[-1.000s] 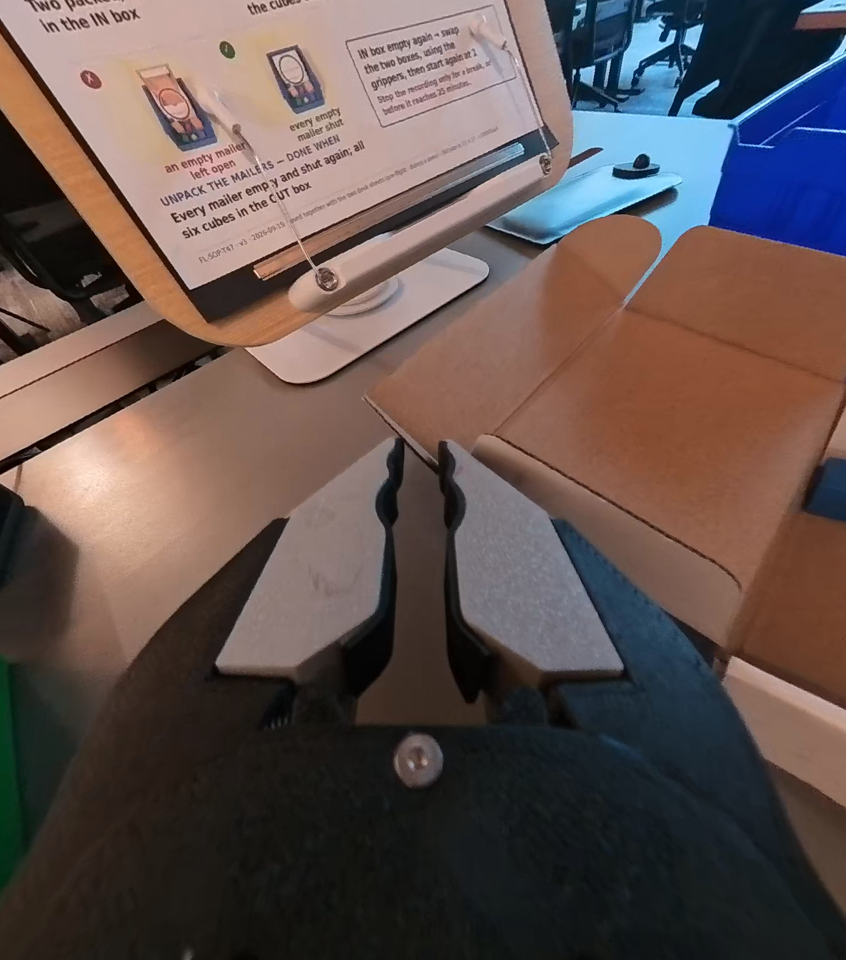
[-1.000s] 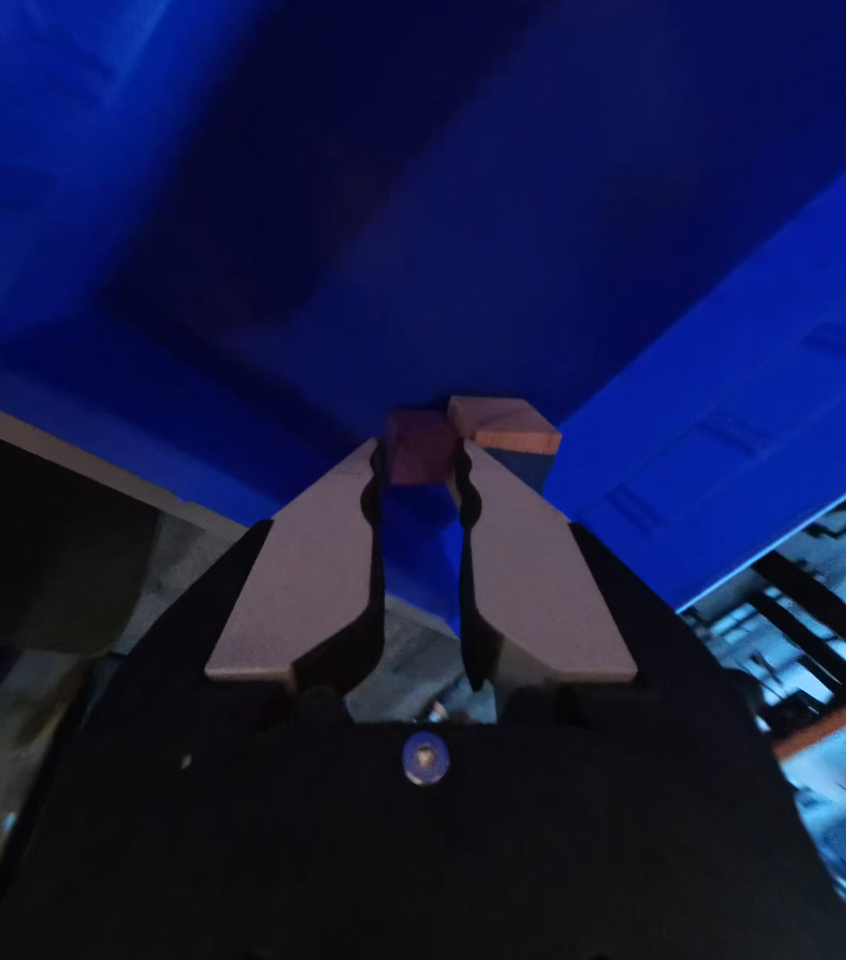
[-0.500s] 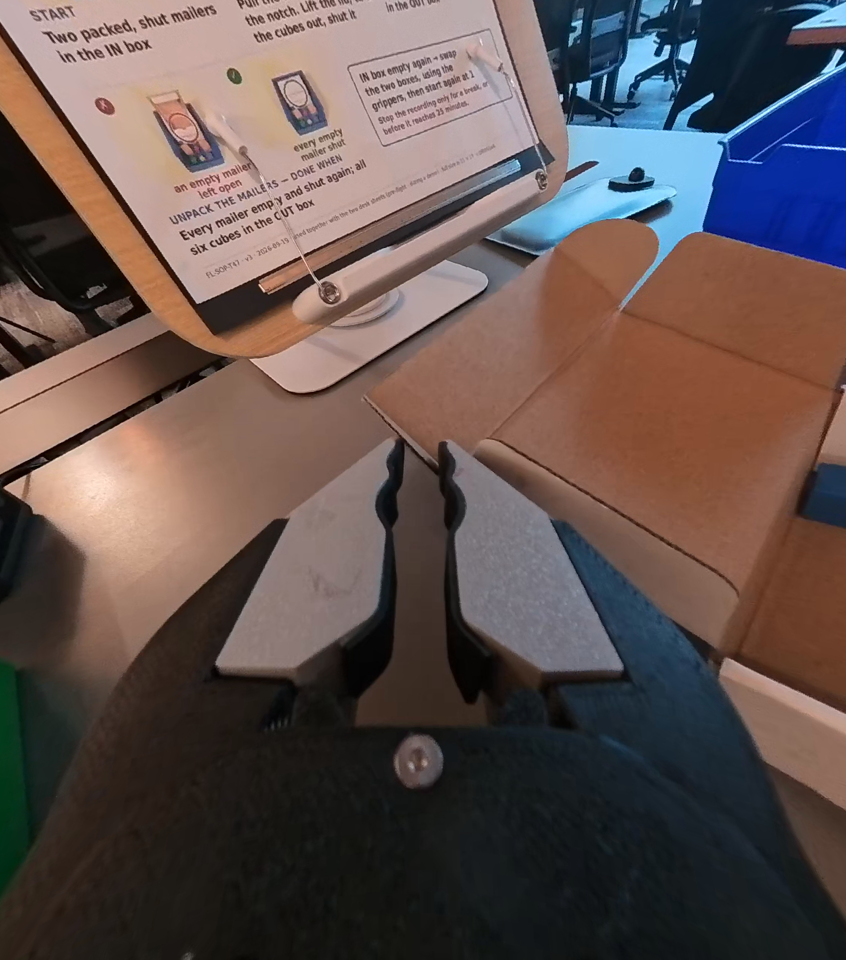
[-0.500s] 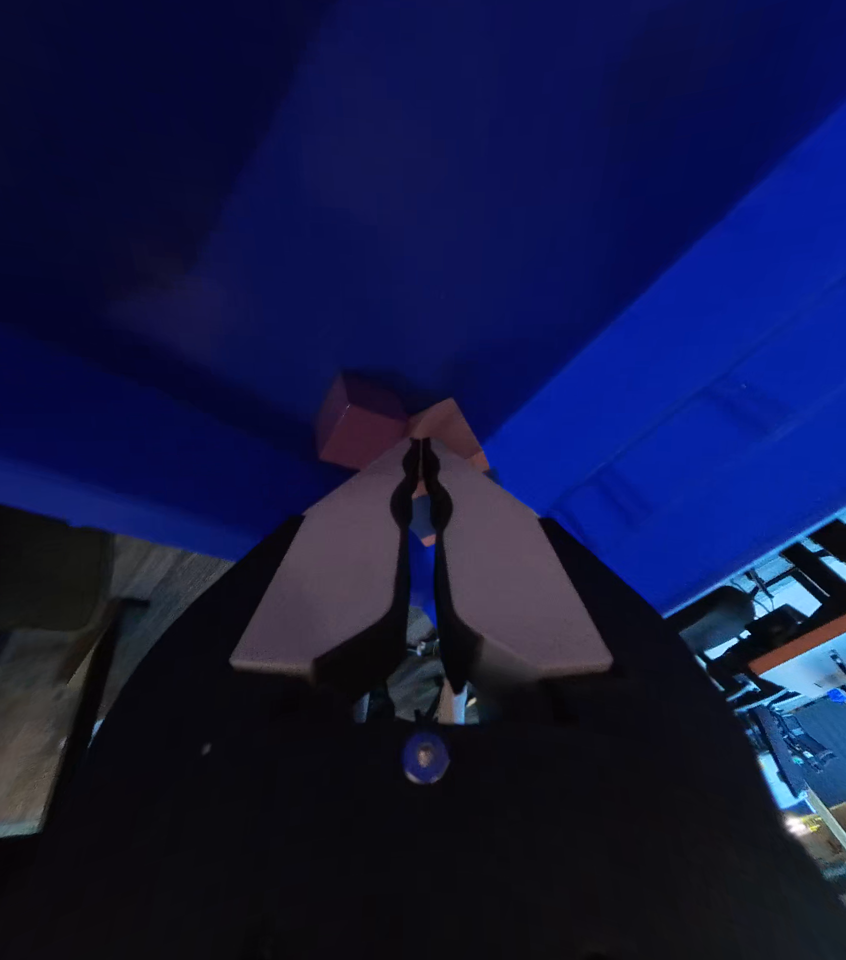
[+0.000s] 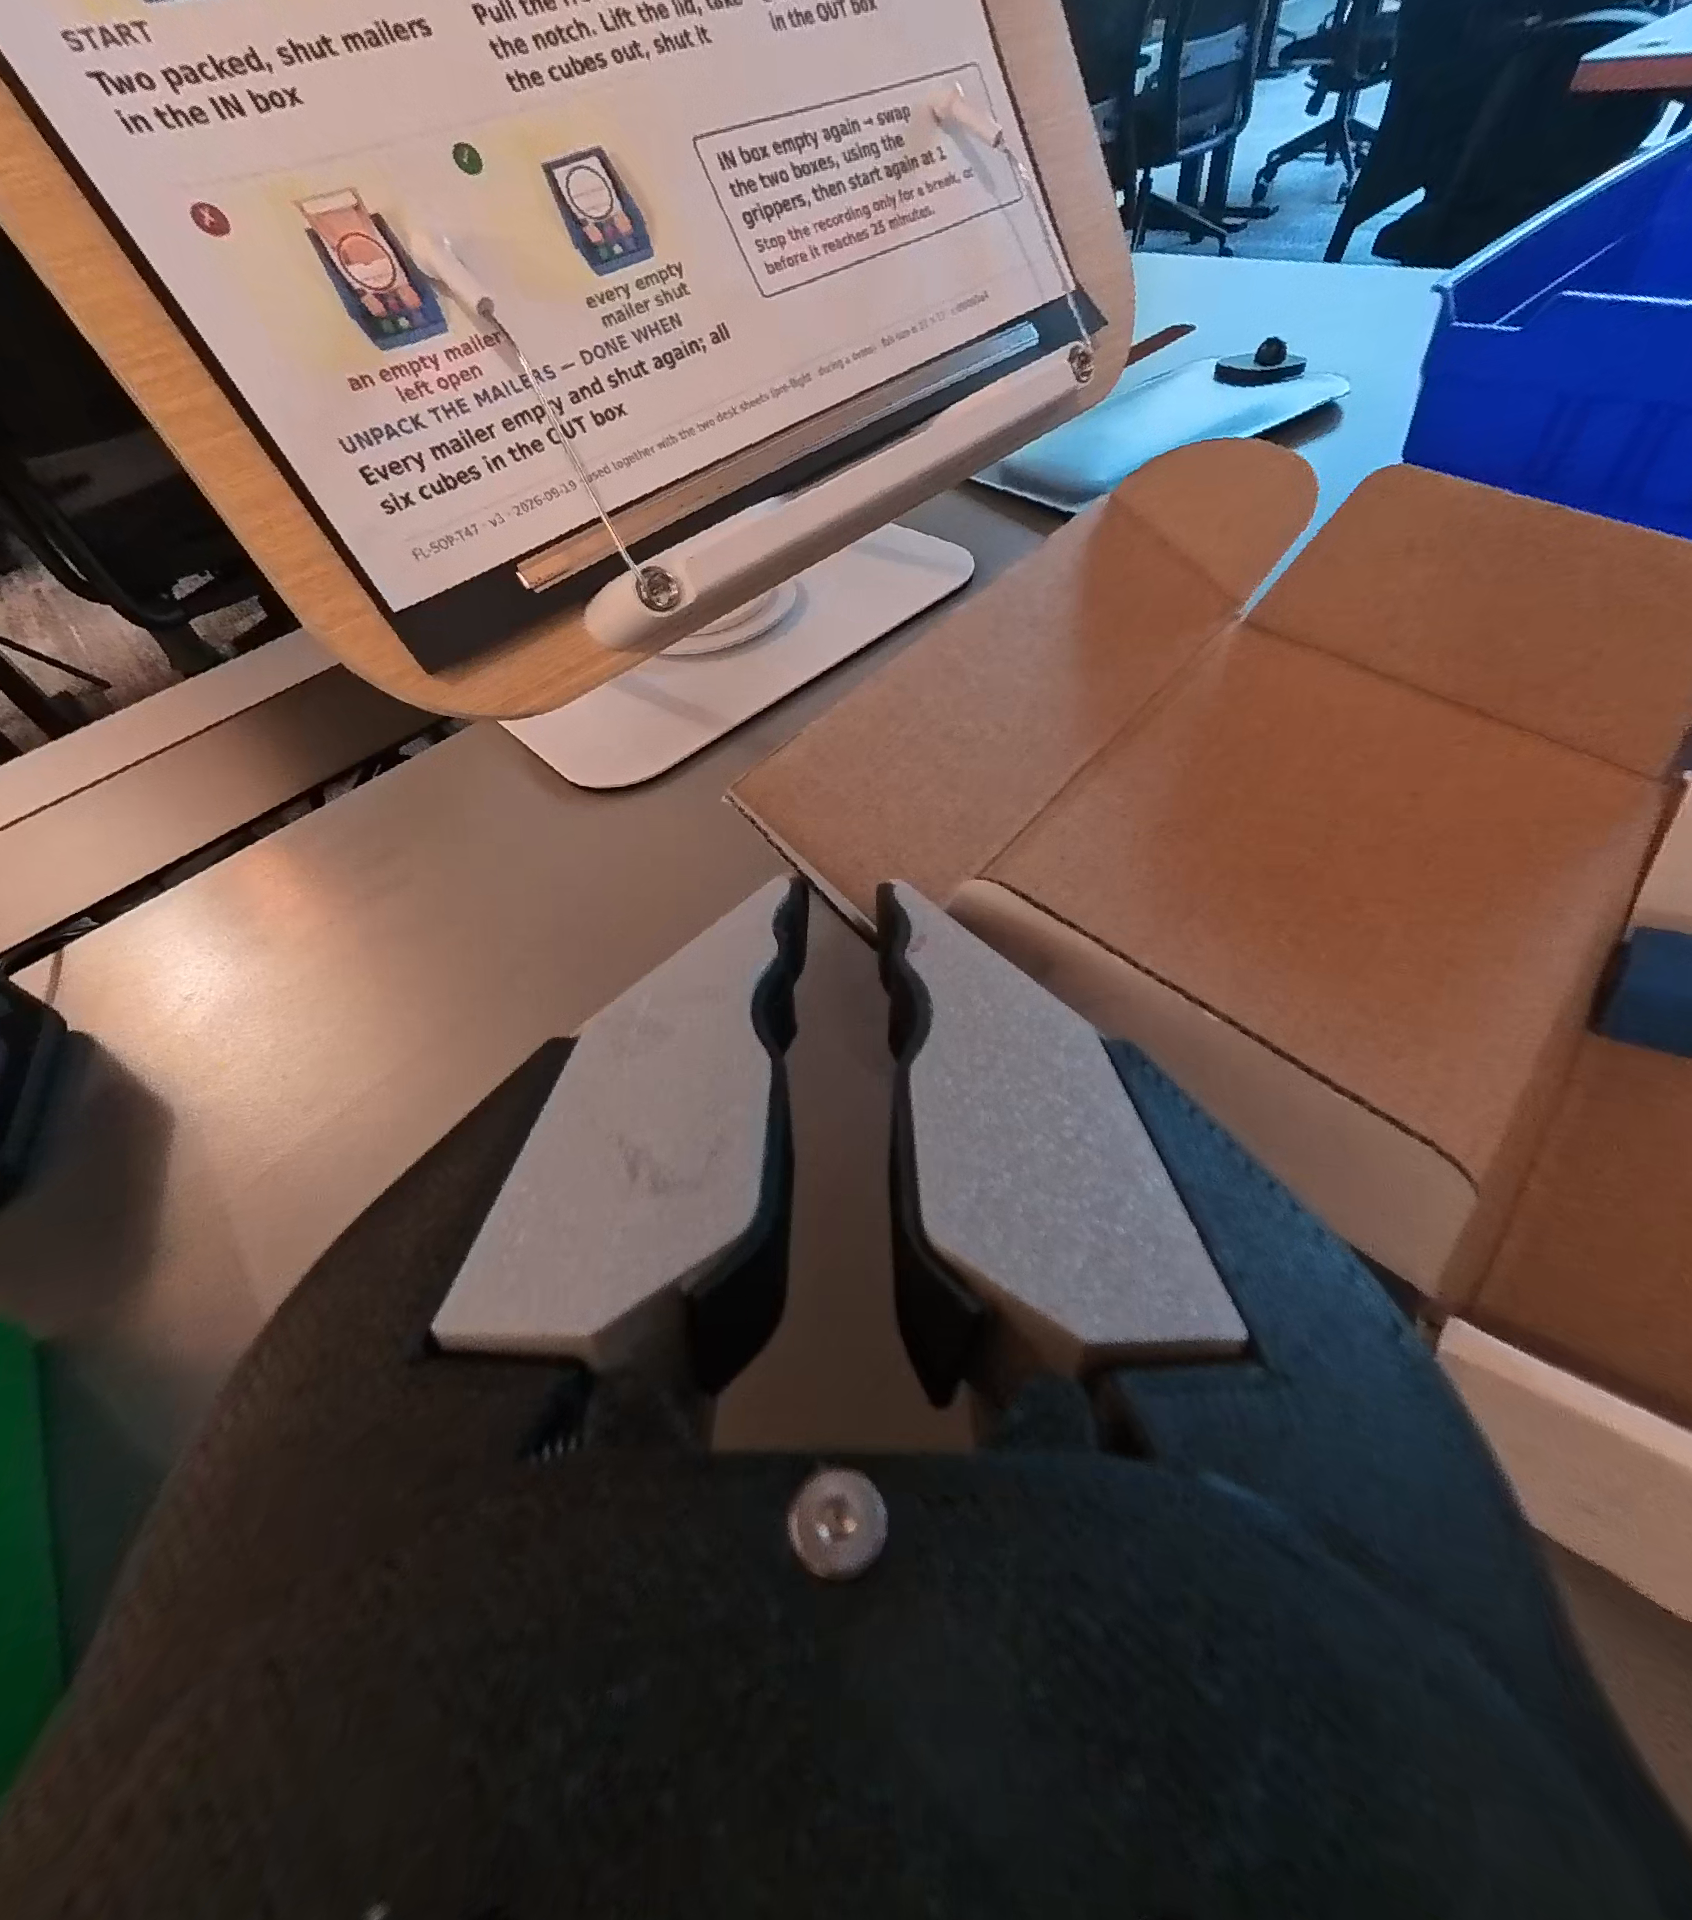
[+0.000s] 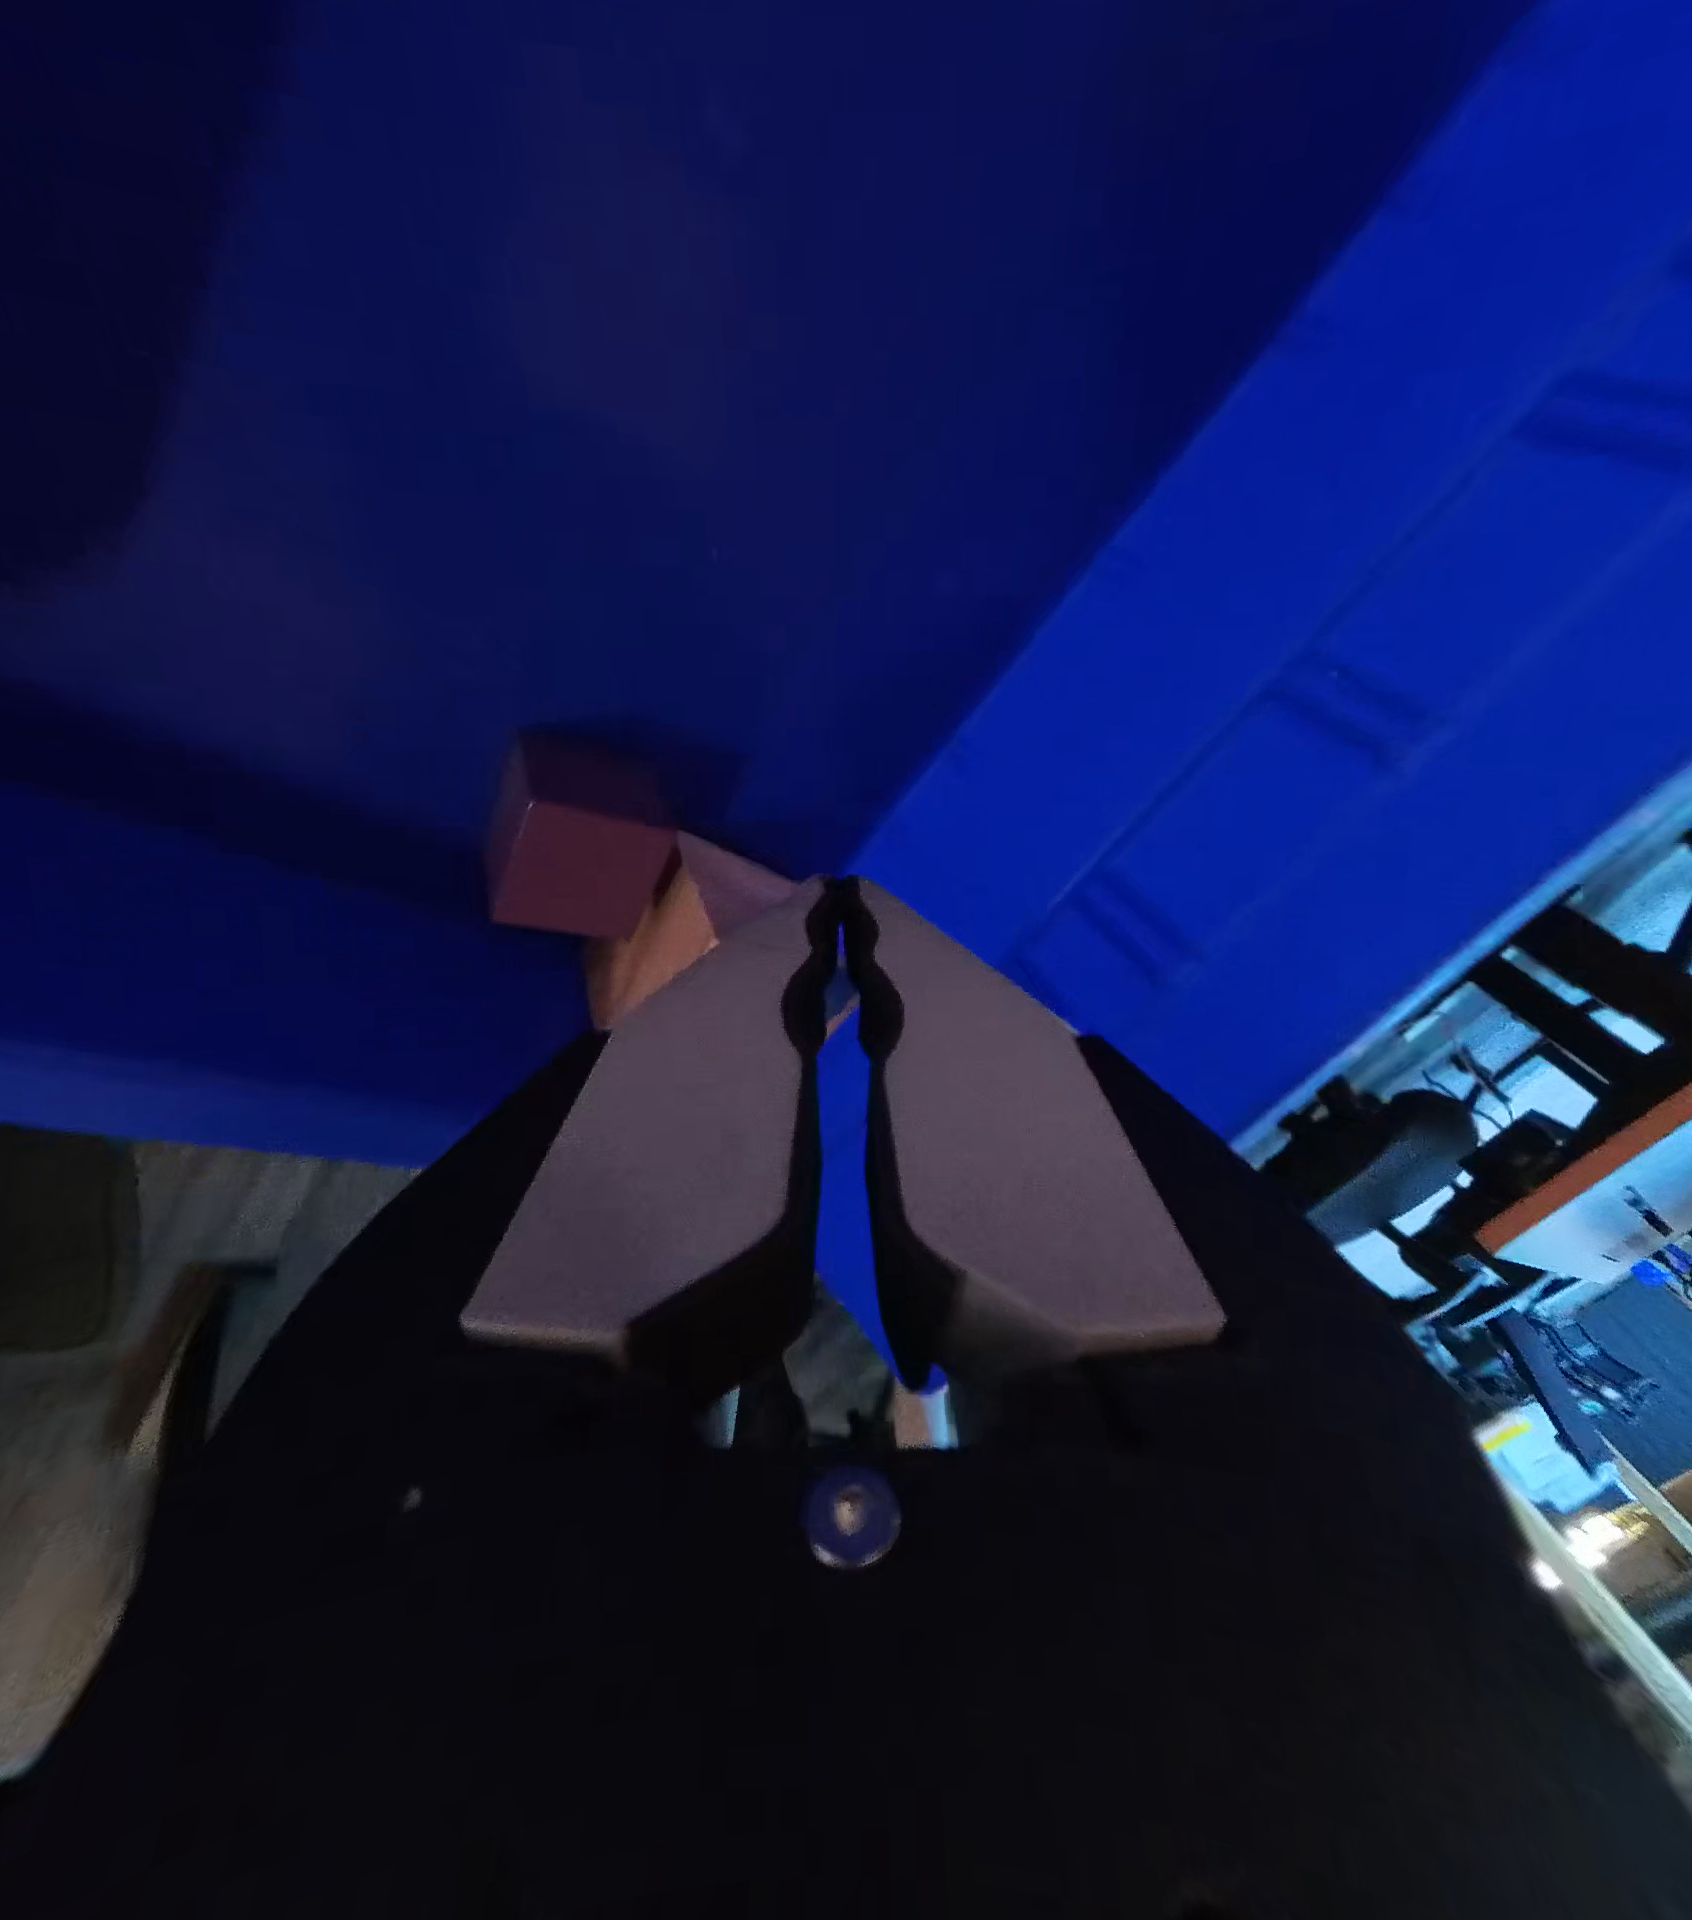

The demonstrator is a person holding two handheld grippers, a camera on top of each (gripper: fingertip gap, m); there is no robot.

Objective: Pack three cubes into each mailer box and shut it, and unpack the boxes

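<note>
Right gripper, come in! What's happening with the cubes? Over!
Right gripper shut, empty, inside blue bin. Two cubes beside it. Left gripper slightly open, idle by open mailer box. Nothing blocking.

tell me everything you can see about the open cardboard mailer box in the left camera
The mailer box is brown corrugated cardboard with a pale outer face along its edges. Its lid is thrown open and tilts up, with a rounded side flap to the left and a tuck flap at its far end. It sits on the grey table, in front of a blue bin. A blue cube rests inside at the lid's right edge. The left gripper hovers by the flap's near corner, slightly apart.
</note>
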